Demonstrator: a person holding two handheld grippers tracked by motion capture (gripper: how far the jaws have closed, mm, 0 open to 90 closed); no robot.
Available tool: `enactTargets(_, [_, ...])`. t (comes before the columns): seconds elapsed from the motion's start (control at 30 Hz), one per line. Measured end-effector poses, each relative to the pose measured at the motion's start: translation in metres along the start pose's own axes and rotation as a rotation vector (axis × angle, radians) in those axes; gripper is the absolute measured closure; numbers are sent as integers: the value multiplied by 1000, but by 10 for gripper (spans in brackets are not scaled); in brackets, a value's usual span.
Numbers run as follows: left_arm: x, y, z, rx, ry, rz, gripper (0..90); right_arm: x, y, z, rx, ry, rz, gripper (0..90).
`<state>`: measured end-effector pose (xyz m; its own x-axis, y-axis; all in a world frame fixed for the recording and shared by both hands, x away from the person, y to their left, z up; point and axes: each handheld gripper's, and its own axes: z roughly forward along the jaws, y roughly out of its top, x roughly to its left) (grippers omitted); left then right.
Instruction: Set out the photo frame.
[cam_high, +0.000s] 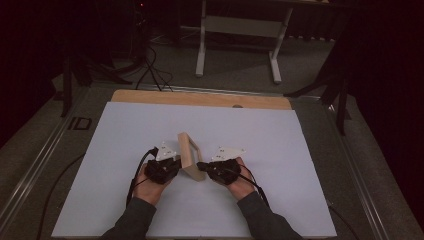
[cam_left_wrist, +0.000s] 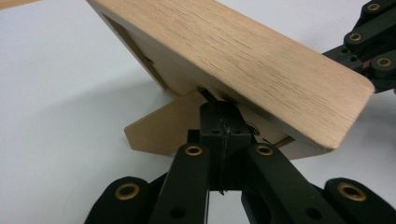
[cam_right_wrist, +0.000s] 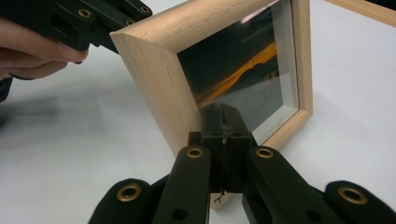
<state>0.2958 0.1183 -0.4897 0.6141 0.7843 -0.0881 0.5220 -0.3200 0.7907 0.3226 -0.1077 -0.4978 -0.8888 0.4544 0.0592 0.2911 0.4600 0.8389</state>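
A light wooden picture frame (cam_high: 190, 156) stands tilted on the white sheet (cam_high: 125, 200), between both hands. In the left gripper view I see the frame's back (cam_left_wrist: 243, 60) and its fold-out stand leg (cam_left_wrist: 159, 128). My left gripper (cam_left_wrist: 219, 109) is shut, its tip pressed in where the leg meets the back. I cannot tell whether it pinches anything there. In the right gripper view, the glass front (cam_right_wrist: 243, 74) shows a dark picture with an orange streak. My right gripper (cam_right_wrist: 223, 114) is shut, its tip against the frame's near lower edge. In the high view, the left gripper (cam_high: 177, 162) and right gripper (cam_high: 200, 165) flank the frame.
The sheet covers a wooden table whose far edge (cam_high: 200, 98) shows bare. Beyond it are a carpeted floor, cables (cam_high: 155, 70) and a white desk stand (cam_high: 240, 30). Metal rails (cam_high: 45, 150) run along both sides of the table.
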Motion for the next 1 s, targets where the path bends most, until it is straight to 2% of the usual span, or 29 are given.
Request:
enactTargets(0.57, [8,-4,2,-12,10,-29,891,9,3,8,-1,9,-14,898])
enactTargets(0.73, [13,-5,0,-15,22,-44,837,6,3,6,-5,-4,-8,879])
enactTargets(1.0, [25,-7,-8,-46,7,-117,695,-3,3,0,-23,-49,24,766])
